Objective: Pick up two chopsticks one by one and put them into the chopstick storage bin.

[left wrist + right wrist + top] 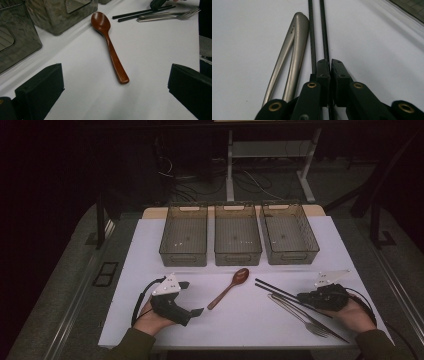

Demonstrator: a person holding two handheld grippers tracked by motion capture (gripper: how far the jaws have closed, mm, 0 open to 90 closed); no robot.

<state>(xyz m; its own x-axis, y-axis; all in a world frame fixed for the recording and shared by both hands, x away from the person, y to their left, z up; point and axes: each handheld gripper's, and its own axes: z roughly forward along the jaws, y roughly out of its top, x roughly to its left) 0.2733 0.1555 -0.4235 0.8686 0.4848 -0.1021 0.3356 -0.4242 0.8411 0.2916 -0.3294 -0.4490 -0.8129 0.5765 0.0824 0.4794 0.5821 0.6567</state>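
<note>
The right gripper (329, 65) has its jaws closed on one black chopstick (324, 30), ready to lift it. The left gripper (115, 82) waits open near the spoon (108, 42).

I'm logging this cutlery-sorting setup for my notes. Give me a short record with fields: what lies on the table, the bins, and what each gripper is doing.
surface: white table
bins: three clear bins in a row at the far side
spoon: brown wooden spoon, lying loose mid-table
fork: metal fork, beside the chopsticks
chopsticks: black pair
left gripper: open, aimed at the spoon, not touching it
right gripper: shut on one chopstick, the other just outside its jaws
</note>
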